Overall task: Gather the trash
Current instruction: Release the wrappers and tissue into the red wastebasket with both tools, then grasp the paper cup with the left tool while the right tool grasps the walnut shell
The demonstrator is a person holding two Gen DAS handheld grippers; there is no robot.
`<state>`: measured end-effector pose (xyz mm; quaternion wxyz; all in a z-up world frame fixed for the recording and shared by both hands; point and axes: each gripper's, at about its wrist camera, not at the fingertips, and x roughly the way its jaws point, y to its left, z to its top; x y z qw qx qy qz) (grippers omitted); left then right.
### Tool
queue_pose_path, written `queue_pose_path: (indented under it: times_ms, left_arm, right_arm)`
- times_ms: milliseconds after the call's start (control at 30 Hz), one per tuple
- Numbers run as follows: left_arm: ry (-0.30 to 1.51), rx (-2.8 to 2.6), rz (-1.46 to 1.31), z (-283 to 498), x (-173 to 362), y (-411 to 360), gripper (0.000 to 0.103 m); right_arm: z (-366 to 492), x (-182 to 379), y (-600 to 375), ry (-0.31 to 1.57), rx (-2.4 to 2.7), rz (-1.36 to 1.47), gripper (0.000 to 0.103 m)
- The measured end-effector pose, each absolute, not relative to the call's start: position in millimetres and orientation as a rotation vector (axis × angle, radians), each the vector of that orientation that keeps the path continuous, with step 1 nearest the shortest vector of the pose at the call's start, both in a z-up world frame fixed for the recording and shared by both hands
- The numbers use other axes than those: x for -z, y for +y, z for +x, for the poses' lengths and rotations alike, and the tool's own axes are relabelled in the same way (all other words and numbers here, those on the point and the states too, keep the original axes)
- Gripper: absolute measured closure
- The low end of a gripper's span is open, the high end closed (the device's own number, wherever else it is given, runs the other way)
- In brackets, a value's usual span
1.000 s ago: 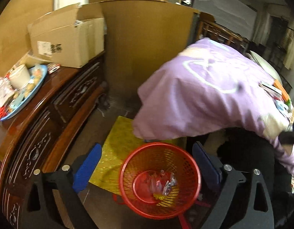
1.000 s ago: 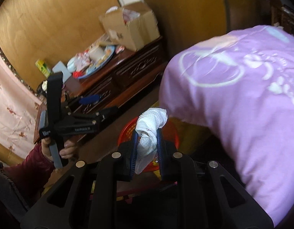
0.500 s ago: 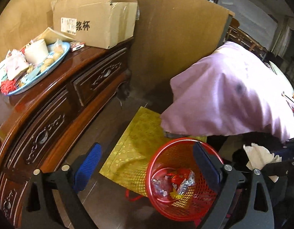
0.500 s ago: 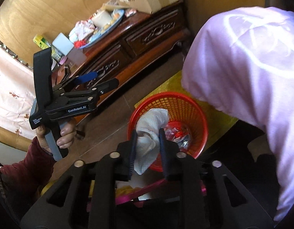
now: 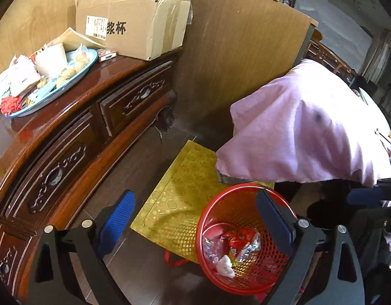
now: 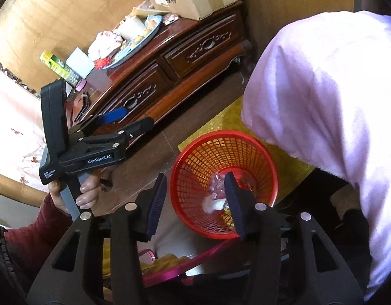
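A red mesh waste basket [image 5: 221, 274] stands on the floor and shows in the right wrist view too [image 6: 193, 167]. A crumpled white tissue [image 5: 225, 265] lies inside it among shiny wrappers [image 5: 242, 241]; it also shows in the right wrist view [image 6: 213, 204]. My right gripper [image 6: 195, 195] is open and empty, just above the basket's near rim. My left gripper [image 5: 195, 218] is open and empty, above the floor left of the basket; it shows from the side in the right wrist view [image 6: 129, 120].
A dark wooden dresser [image 5: 68, 137] at left carries a cardboard box [image 5: 134, 20] and a blue tray of snacks [image 5: 43, 81]. A yellow patterned bag [image 5: 180, 198] lies beside the basket. A purple cloth [image 5: 304, 132] covers furniture at right.
My right gripper has opened and let go of the white tissue, which now lies in the red basket. The left wrist view has shifted so the basket sits further right.
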<state>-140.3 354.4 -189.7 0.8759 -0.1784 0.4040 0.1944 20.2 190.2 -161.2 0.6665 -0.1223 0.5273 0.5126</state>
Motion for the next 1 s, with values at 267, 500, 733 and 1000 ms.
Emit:
queue_pose_path:
  times_ms: [267, 500, 733, 1000]
  left_arm:
    - [0.795, -0.375, -0.328, -138.5, 165.5, 337.8, 0.009]
    - [0.74, -0.333, -0.252, -135.2, 133.7, 309.1, 0.009]
    - [0.668, -0.237, -0.158, -123.5, 89.5, 252.2, 0.006]
    - [0.655, -0.085, -0.037, -99.8, 55.5, 159.5, 0.006]
  right_arm:
    - [22.3, 139.4, 164.5, 1.122, -1.114, -0.224, 0.055]
    - [27.9, 102.3, 110.4, 0.987, -1.003, -0.09, 0.033]
    - [28.4, 52.1, 7.9, 0.775, -0.803, 0.065, 0.007]
    - [19.4, 20.4, -127.2, 0.589, -0.623, 0.171, 0.007]
